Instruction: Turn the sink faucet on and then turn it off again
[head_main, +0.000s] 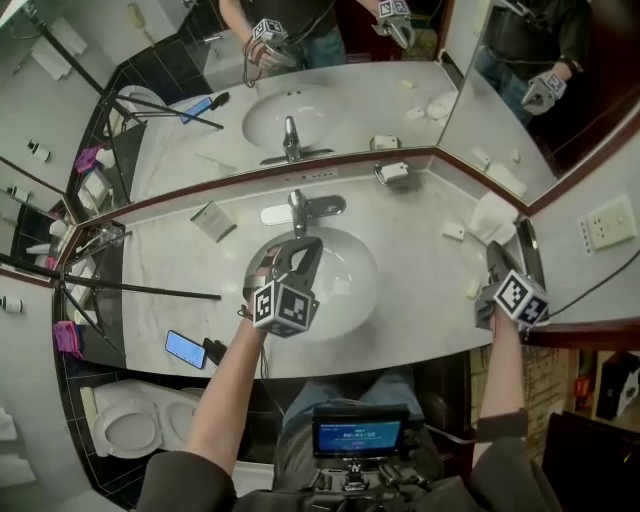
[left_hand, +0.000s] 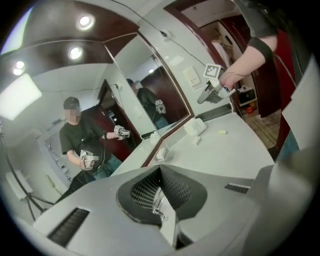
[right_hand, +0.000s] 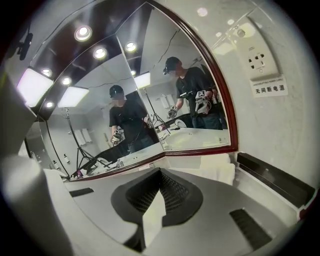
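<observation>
In the head view, a pale marble vanity counter (head_main: 420, 300) holds an oval white basin (head_main: 350, 295), with the chrome lever faucet (head_main: 298, 210) at its back rim under red-framed corner mirrors (head_main: 340, 100). In the left gripper view, the left gripper (left_hand: 159, 170) is raised over that counter with its jaws pressed together and empty. In the right gripper view, the right gripper (right_hand: 161, 175) is likewise closed on nothing and faces a white wall socket (right_hand: 261, 60).
</observation>
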